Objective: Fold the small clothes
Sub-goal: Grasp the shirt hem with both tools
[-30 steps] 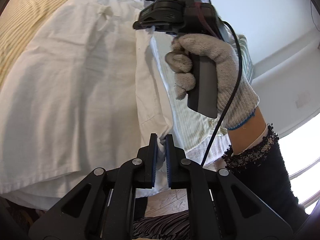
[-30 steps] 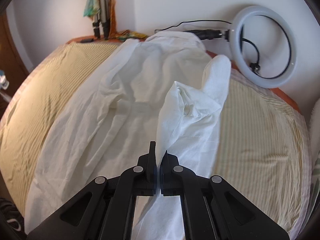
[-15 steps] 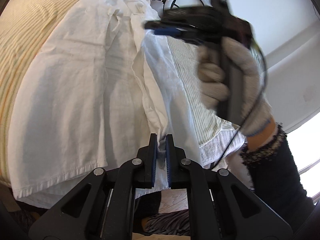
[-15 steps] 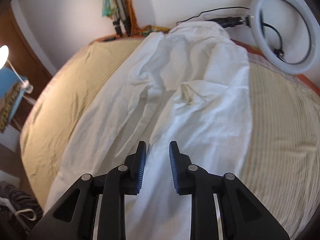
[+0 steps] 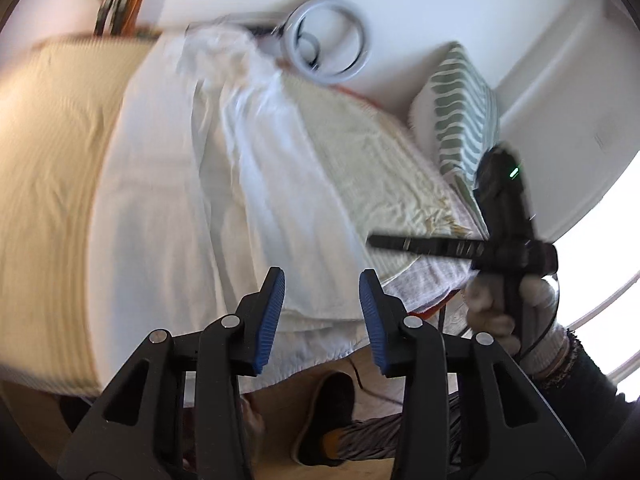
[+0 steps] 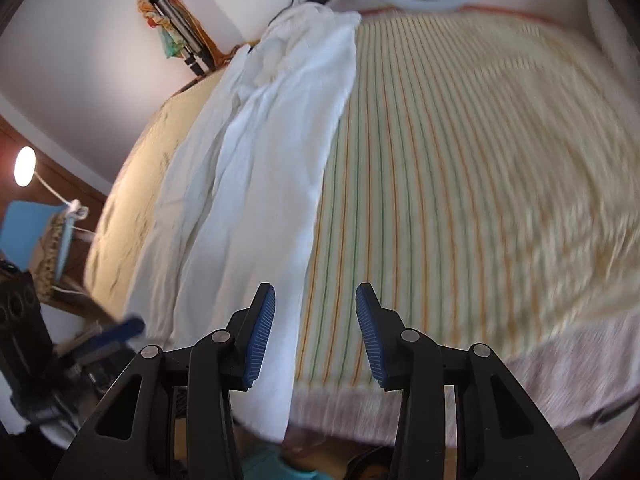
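Lying lengthwise along the striped yellow bedspread, the long white cotton garment is doubled over itself, one side laid across the other, its near hem at the bed's front edge. Left gripper hangs above that hem, jaws part open and opening, nothing between the blue pads. Right gripper hovers just beside the garment's folded edge, over bare bedspread, jaws likewise opening and empty; its gloved hand shows in the left view. Judged step: lengthwise fold released. Next likely calls for both grippers to pinch one end's corners and carry them toward the white ring light.
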Demonstrator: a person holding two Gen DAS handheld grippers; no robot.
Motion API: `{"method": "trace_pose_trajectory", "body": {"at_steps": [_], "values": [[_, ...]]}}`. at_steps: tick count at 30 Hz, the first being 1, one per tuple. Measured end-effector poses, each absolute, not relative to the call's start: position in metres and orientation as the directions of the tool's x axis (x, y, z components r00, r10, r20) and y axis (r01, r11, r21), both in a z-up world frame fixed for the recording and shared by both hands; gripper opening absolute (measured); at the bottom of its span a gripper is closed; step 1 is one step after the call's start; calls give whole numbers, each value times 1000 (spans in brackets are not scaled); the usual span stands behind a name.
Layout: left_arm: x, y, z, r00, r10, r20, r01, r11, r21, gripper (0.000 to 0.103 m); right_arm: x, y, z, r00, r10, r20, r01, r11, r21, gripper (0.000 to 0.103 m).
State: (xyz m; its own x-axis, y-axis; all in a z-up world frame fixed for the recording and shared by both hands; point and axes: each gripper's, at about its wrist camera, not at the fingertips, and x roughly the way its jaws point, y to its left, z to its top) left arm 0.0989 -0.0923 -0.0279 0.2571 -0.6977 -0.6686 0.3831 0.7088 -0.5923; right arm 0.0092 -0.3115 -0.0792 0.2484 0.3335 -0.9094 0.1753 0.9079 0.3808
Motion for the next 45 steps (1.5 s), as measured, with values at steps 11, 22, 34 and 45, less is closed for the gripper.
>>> {"method": "trace_pose_trajectory", "body": {"at_steps": [11, 22, 34, 45], "values": [[144, 4, -62, 399, -449, -799, 96, 887, -451, 46, 1, -295, -102, 203, 426, -882, 162, 873, 459, 31], [136, -12, -91, 293, -459, -839, 162, 888, -430, 46, -20, -305, -100, 209, 390, -897, 156, 892, 424, 0], [121, -9, -96, 247, -493, -835, 188, 869, -457, 24, -20, -304, -82, 269, 392, -880, 88, 900, 427, 25], [115, 4, -62, 308, -547, -778, 232, 836, -497, 6, -21, -267, -93, 218, 267, -939, -23, 963, 269, 3]]}}
